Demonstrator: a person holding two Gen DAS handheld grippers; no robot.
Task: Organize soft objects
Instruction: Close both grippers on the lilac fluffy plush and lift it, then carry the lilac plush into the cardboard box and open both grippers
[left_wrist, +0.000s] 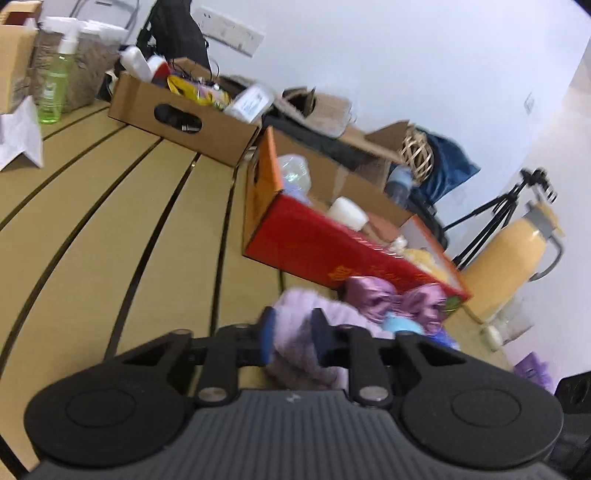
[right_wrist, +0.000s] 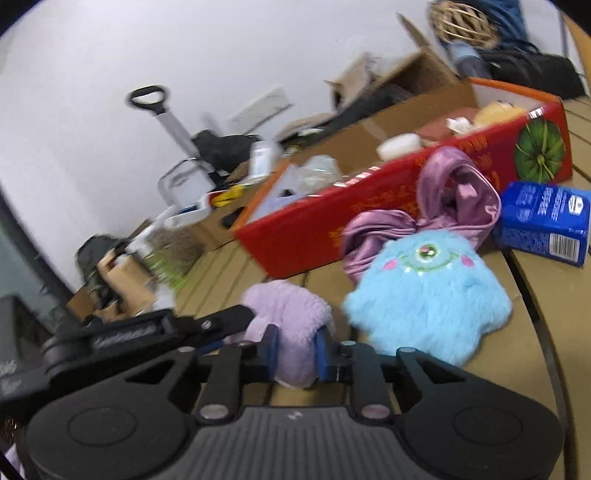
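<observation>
Three soft things on the bench (right_wrist: 517, 369): one lilac fleece cloth (right_wrist: 291, 317), one blue plush monster (right_wrist: 428, 299), one purple satin bundle (right_wrist: 458, 199). Left claw (left_wrist: 291, 341) and right claw (right_wrist: 295, 352) both pinch the cloth, its long axis unclear. One red box (right_wrist: 369, 206) behind.

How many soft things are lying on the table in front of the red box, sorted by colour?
Lilac: 1, the fluffy cloth, pinched by both grippers.
Shiny purple: 1, the satin cloth.
Light blue: 1, the one-eyed plush monster.
Total: 3.
</observation>
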